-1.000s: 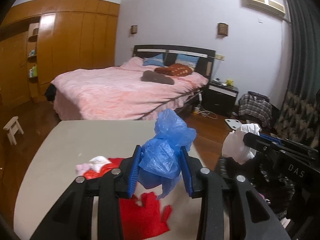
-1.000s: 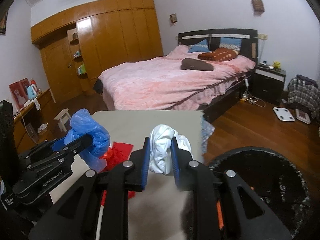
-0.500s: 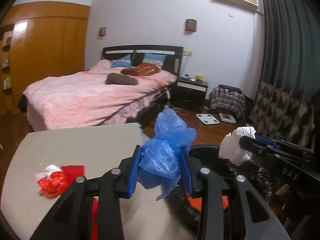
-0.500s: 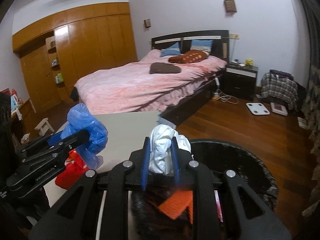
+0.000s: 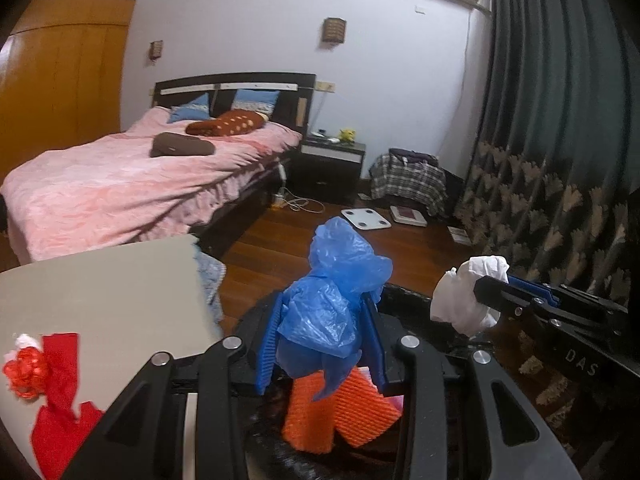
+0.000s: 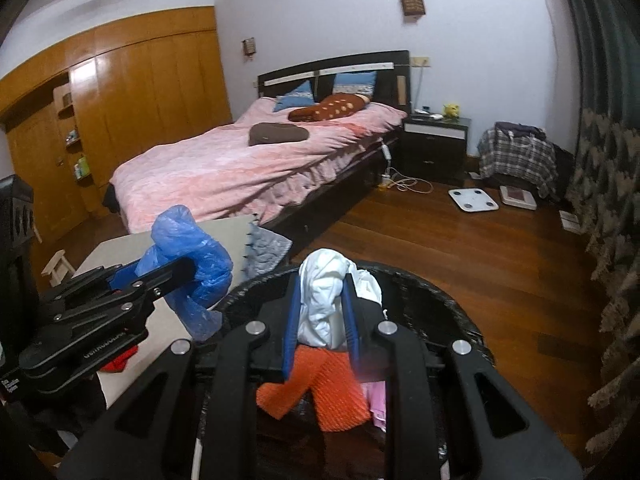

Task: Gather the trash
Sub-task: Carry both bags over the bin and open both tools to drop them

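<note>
Swung off the table [image 5: 100,280] over the black bin [image 6: 440,300] since a second ago. Left gripper [image 5: 324,328] clamping a crumpled blue plastic bag [image 5: 336,288] at centre; right gripper [image 6: 322,312] pinching white wadding [image 6: 324,300]. Lying inside, lower centre: orange mesh [image 6: 320,384], pink scrap [image 6: 376,400].

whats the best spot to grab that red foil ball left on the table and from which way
Take the red foil ball across its crinkled round body, coming from above with the tongs straddling it. It sits low on the beige table, beside the red paper scraps with a white bit against its top, so a side approach would likely catch those too. It looks soft enough to squash into a firm pinch.
</note>
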`<state>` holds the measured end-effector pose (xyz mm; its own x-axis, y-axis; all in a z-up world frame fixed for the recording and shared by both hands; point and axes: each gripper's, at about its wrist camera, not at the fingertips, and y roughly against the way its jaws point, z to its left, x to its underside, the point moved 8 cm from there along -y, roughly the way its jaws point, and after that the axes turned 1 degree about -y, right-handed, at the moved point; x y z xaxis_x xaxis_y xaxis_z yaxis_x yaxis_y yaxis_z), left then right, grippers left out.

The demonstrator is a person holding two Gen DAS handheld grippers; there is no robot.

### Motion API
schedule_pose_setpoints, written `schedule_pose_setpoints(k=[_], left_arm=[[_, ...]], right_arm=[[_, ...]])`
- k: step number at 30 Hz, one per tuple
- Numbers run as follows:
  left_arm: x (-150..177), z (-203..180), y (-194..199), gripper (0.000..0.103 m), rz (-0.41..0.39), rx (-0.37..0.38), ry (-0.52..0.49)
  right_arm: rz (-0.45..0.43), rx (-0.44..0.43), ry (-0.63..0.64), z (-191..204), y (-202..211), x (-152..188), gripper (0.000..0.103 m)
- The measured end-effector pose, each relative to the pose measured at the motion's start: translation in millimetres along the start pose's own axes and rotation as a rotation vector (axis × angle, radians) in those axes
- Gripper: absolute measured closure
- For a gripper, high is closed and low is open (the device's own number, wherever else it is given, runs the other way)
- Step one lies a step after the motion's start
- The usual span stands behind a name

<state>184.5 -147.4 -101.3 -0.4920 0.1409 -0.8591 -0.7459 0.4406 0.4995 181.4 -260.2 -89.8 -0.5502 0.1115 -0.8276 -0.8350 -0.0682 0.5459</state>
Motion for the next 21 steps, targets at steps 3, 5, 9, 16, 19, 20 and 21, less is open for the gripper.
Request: schedule_pose_setpoints(k=[3,5,9,16,19,20,21], left_arm=[[3.2,-9.5,-10.6,0.066,0.014,0.019,-0.001],[3.4,-14.0,-16.6,0.066,0.019,0.025,-0.002],[4.4,-19.3,-28.4,0.066,0.036,0.037,-0.001],[9.1,-17.8,-39.3,0.039,0.074,0.079,0.021],[10.4,-9.6,-34.5,0.031,0.069,0.063,0.027],[10.5,-5.1,-31.4,0.029,0.065,0.056,0.035],[10.4,-1.4,-28.1,0.026,0.061,0.053,0.040]], right_arm=[[0.007,0.014,-0.015,-12.0,-0.6,4.7,0.083],[0.013,0.022,-0.019,-17.5,-1.9,7.4,0.083],[0.021,0.034,-0.030,-26.3,-5.4,11.8,0.083],[0.012,0.066,-0.051,-37.4,-4.1,14.1,0.058],[-0.003,0.081,-0.051,-39.3,-0.5,13.6,0.042],[-0.010,0.085,-0.052,-39.6,1.0,13.6,0.034],[-0.017,0.090,-0.053,-39.4,2.8,13.6,0.029]])
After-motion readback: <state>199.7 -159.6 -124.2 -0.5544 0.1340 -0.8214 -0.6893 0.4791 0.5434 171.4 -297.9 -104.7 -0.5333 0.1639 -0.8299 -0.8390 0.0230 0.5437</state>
